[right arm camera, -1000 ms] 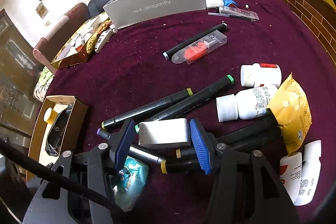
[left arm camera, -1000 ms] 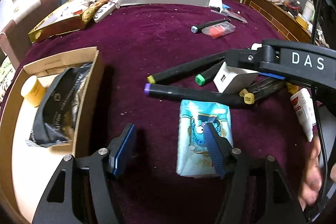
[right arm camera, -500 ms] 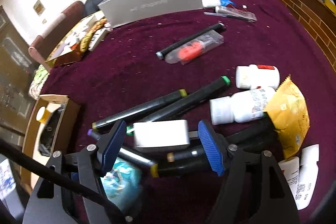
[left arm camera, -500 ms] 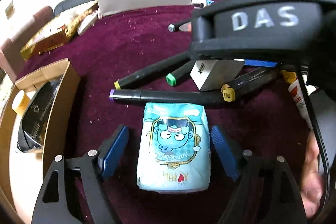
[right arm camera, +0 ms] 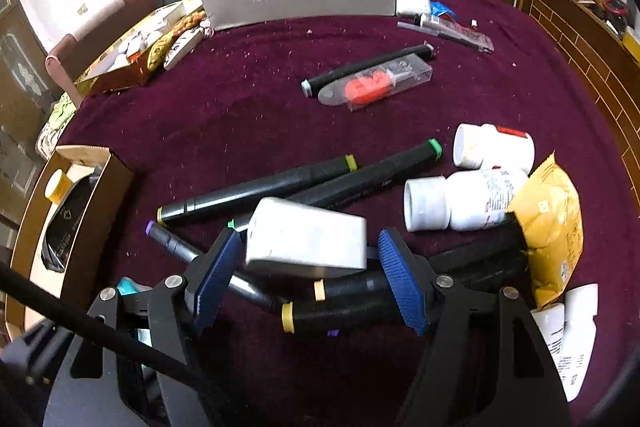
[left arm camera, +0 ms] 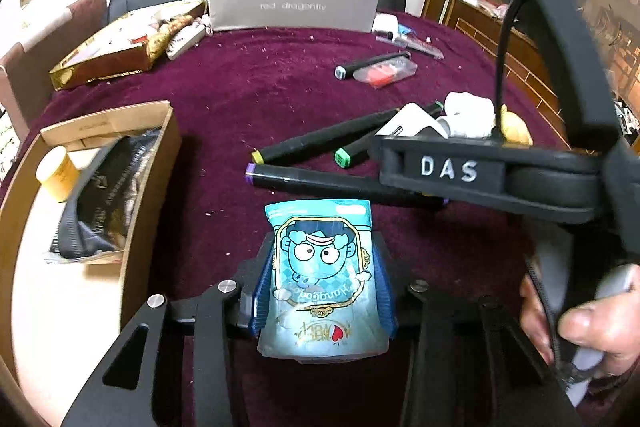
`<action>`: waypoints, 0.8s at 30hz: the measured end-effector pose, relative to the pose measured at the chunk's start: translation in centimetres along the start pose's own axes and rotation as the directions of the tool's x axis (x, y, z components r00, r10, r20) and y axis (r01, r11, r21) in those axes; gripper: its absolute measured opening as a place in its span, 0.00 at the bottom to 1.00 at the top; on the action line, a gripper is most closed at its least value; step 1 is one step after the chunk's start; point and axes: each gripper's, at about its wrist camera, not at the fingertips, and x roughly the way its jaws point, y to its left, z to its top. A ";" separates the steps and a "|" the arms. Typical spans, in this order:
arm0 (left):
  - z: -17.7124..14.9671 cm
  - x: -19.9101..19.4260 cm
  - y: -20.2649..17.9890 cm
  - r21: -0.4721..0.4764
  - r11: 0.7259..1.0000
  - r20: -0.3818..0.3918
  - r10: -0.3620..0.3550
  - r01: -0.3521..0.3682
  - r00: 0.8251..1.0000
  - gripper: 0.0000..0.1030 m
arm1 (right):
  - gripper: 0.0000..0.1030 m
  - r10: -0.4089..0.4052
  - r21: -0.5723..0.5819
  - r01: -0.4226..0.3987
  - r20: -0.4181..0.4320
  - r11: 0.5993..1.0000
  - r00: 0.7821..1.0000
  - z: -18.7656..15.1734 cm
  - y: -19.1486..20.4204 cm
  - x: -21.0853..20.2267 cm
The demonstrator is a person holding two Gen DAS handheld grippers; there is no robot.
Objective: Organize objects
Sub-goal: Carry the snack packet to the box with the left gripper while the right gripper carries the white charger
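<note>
Blue snack pouch [left arm camera: 322, 283] sits between the left gripper's [left arm camera: 323, 291] 2 blue pads, which are closing and press its sides. White charger block [right arm camera: 306, 237] lies between the right gripper's [right arm camera: 308, 283] spread, untouching pads, atop black markers [right arm camera: 256, 189]; cardboard box [left arm camera: 150, 183] lies to the left.

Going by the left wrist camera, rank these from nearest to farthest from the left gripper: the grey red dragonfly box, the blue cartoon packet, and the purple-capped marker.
1. Blue cartoon packet: between the left gripper fingers as its jaws are closing.
2. Purple-capped marker: lying crosswise just beyond the packet.
3. Grey red dragonfly box: standing at the table's far edge.
</note>
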 end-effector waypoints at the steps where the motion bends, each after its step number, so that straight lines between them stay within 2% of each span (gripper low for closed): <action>1: 0.0 -0.2 0.1 -0.002 1.000 0.004 -0.001 0.001 1.000 0.36 | 0.69 0.004 0.016 -0.004 0.009 1.000 1.000 -0.1 -0.3 0.0; 5: 0.3 -0.9 0.7 -0.010 1.000 0.008 -0.007 0.007 1.000 0.36 | 0.66 0.052 0.103 -0.053 0.012 0.993 0.999 0.1 -1.6 0.1; 13: -0.6 -4.0 1.4 -0.004 1.000 0.043 0.008 -0.008 0.999 0.36 | 0.65 0.079 0.158 -0.084 0.040 0.984 0.996 -0.1 -1.9 -1.7; 24: -1.0 -9.1 3.6 -0.017 0.997 0.152 0.074 -0.072 0.986 0.37 | 0.65 0.103 0.116 -0.118 0.128 0.986 0.986 -0.1 0.8 -7.6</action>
